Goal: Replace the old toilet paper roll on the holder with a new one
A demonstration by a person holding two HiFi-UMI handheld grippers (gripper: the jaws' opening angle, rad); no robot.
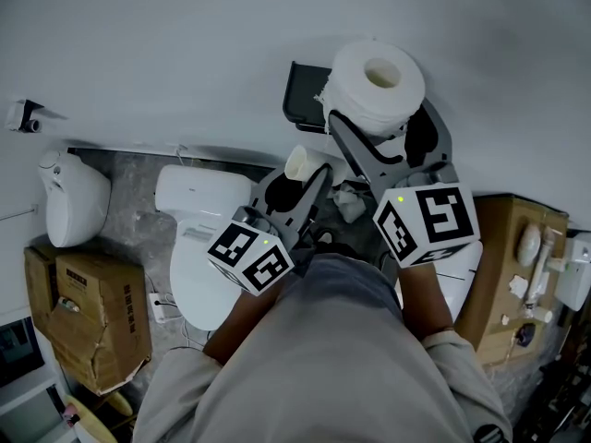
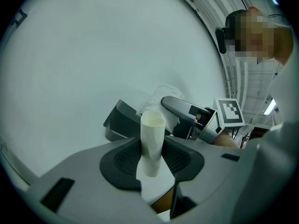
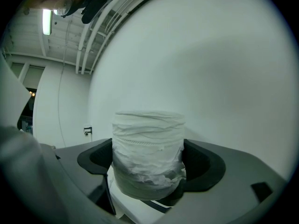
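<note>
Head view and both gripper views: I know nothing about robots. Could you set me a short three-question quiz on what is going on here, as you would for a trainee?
1. True or false: the left gripper is empty.
2. What does the right gripper hold? A) a full toilet paper roll B) a bottle C) a sponge
3. Fill in: the black holder is fixed to the ____.

Key: 1. False, it grips a bare cardboard tube. 2. A. 3. wall.
</note>
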